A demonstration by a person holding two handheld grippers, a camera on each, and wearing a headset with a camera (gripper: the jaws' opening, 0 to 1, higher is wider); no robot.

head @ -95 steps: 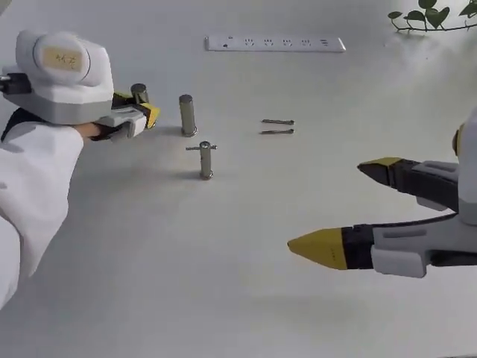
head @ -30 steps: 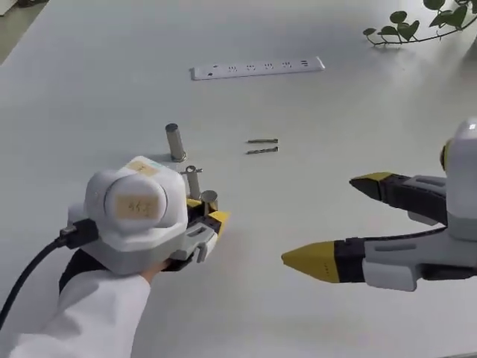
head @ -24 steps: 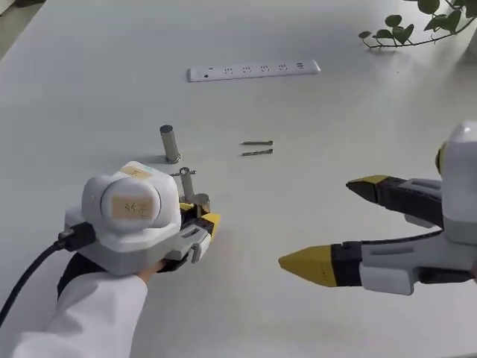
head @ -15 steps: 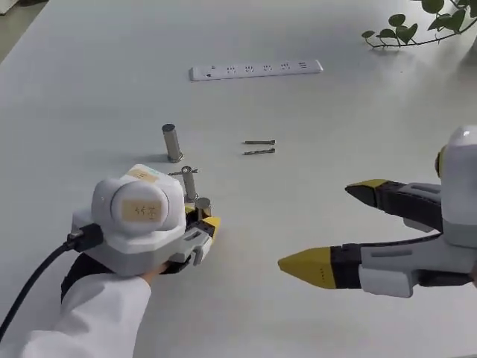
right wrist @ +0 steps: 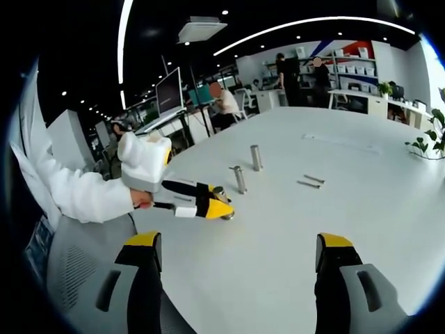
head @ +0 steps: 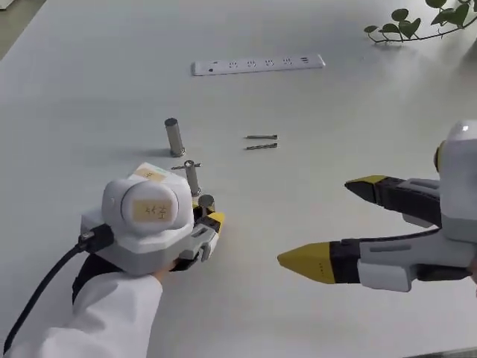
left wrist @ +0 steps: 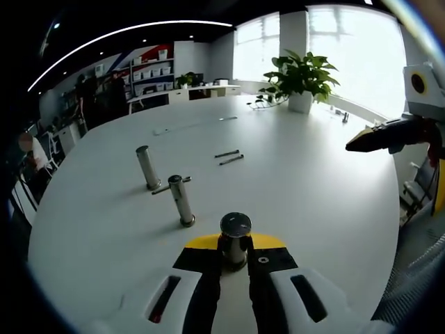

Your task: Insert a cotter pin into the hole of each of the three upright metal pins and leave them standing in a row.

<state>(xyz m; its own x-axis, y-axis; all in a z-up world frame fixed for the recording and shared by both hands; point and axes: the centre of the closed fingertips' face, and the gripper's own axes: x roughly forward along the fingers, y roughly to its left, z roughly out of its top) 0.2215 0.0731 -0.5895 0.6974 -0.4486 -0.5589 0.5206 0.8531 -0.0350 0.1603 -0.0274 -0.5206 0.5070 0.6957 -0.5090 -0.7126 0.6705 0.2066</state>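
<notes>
My left gripper [head: 209, 219] is shut on an upright bare metal pin [head: 206, 202], low over the table; between its jaws the pin's round top [left wrist: 236, 226] shows. Just beyond stands a pin with a cotter pin through its hole [head: 192, 176] [left wrist: 181, 200], and farther back a bare pin [head: 174, 136] [left wrist: 147, 167]. The three form a rough line running away from me. Two loose cotter pins [head: 261, 142] [left wrist: 229, 156] lie to the right of them. My right gripper [head: 319, 222] [right wrist: 238, 250] hangs open, holding nothing, well to the right.
A white power strip [head: 258, 65] lies at the back of the white table [head: 335, 112]. Plant leaves [head: 425, 21] reach in at the far right corner. A black cable [head: 41, 294] trails from the left gripper over a white sleeve [head: 97, 321].
The left gripper carried its bare pin from left of the far bare pin to just in front of the cottered pin. Over the last second it barely moved. The right gripper stayed open.
</notes>
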